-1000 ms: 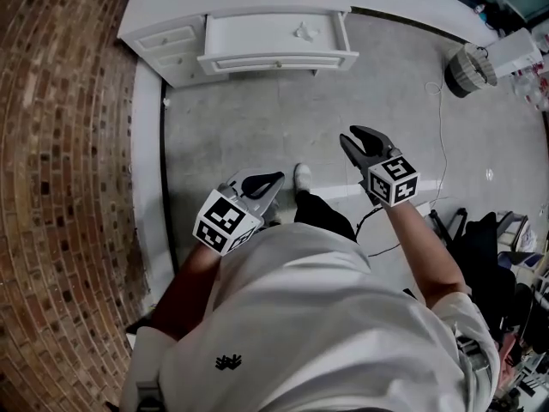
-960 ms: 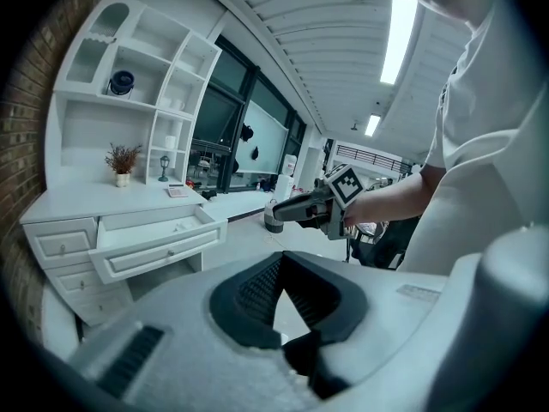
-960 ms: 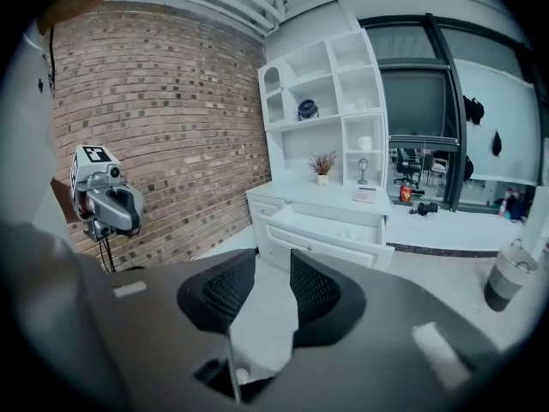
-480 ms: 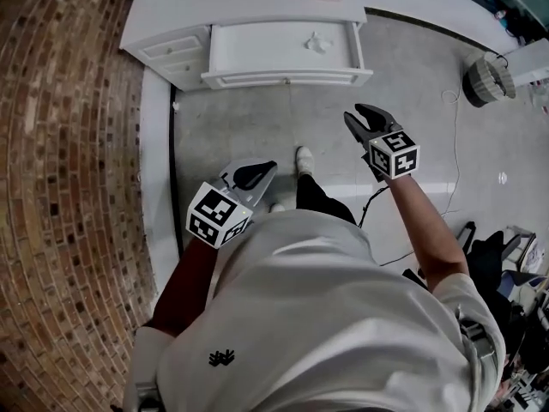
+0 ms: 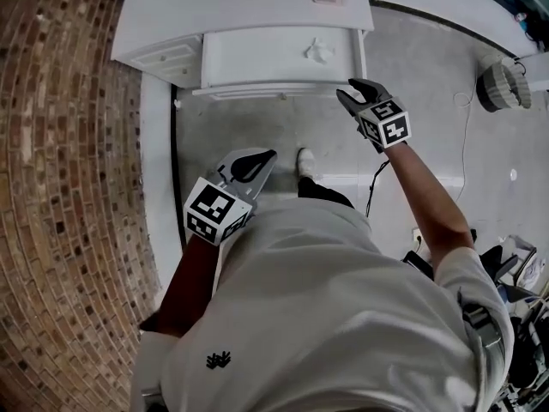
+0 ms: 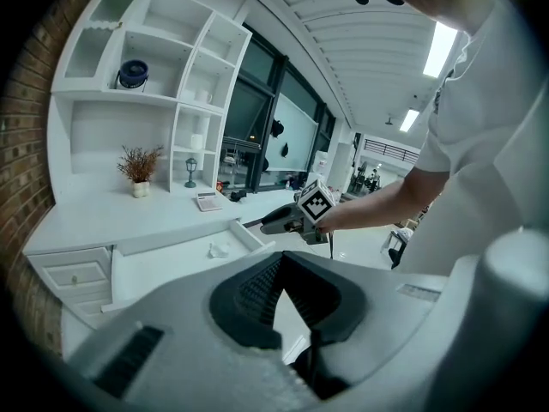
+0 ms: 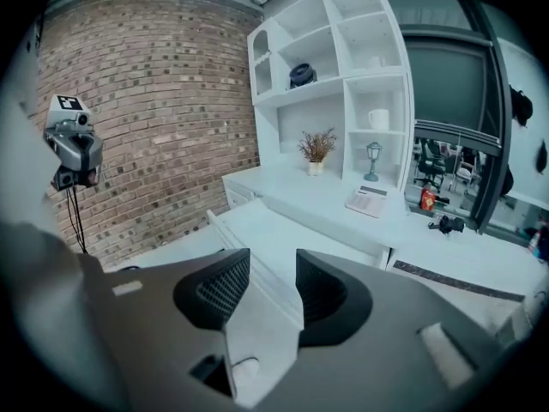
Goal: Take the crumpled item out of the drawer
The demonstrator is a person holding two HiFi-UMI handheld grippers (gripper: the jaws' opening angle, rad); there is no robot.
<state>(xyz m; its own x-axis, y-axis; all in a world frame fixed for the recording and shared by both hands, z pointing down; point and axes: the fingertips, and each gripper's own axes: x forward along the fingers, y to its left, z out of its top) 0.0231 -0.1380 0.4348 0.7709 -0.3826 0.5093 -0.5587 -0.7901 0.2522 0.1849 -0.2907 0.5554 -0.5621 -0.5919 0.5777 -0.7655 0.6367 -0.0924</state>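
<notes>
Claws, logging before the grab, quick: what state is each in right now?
Left claw: closed, tips together, empty.
Right claw: open, empty; its jaws have just been opening.

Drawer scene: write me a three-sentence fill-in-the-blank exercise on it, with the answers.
1. The drawer of the white desk stands ___.
2. The crumpled item lies inside the ___.
3. The wall beside the desk is built of ___.
Missing words: open; drawer; brick.

Crumpled item (image 5: 318,51) in open drawer (image 5: 257,63)
</notes>
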